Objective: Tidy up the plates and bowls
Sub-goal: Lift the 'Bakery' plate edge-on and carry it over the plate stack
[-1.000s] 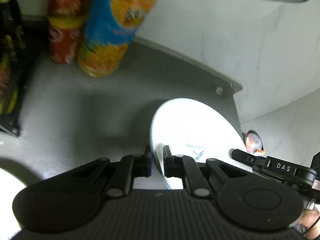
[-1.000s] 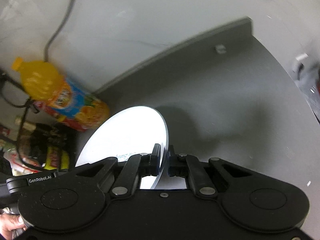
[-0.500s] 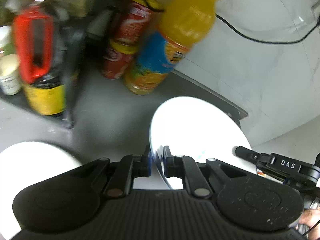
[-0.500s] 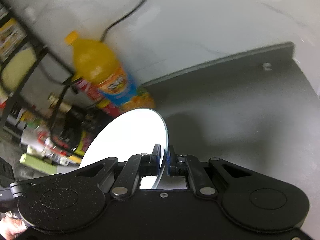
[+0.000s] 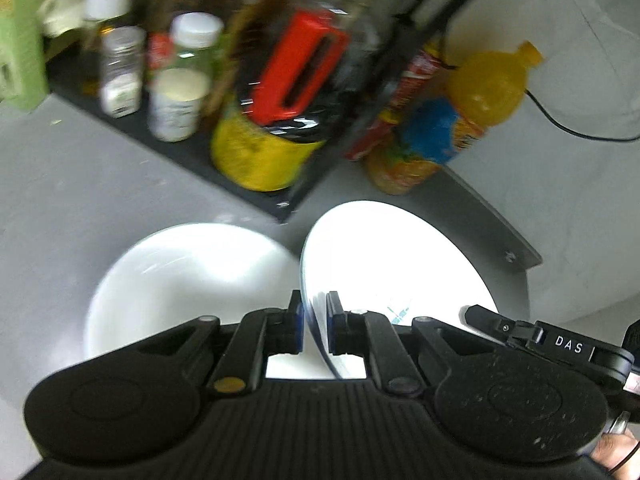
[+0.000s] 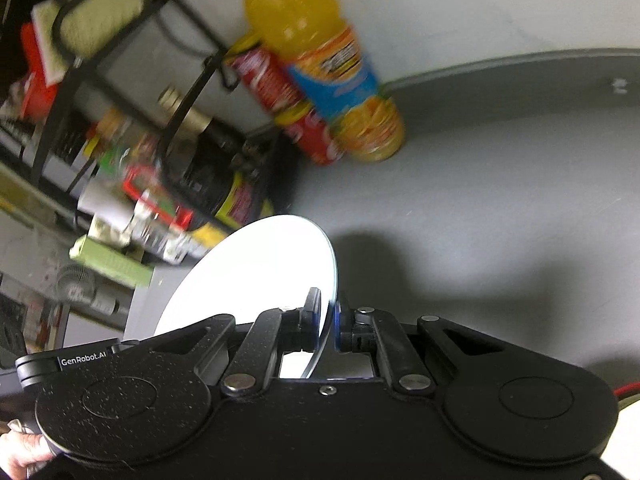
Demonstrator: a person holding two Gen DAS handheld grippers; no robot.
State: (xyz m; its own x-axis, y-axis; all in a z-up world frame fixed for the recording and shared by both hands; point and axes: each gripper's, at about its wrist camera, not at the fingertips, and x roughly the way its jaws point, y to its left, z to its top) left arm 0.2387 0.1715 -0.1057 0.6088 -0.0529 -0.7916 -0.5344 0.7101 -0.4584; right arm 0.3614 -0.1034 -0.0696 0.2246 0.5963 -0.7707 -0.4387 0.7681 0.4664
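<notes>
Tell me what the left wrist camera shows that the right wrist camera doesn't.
Only the left wrist view shows a second round white plate lying on the grey counter, plus white-capped jars on the rack.

Only the right wrist view shows a light green carton and the open stretch of counter to the right.

Both show the held round white plate gripped on edge by the left gripper and right gripper, and the orange juice bottle beside a red can.
</notes>
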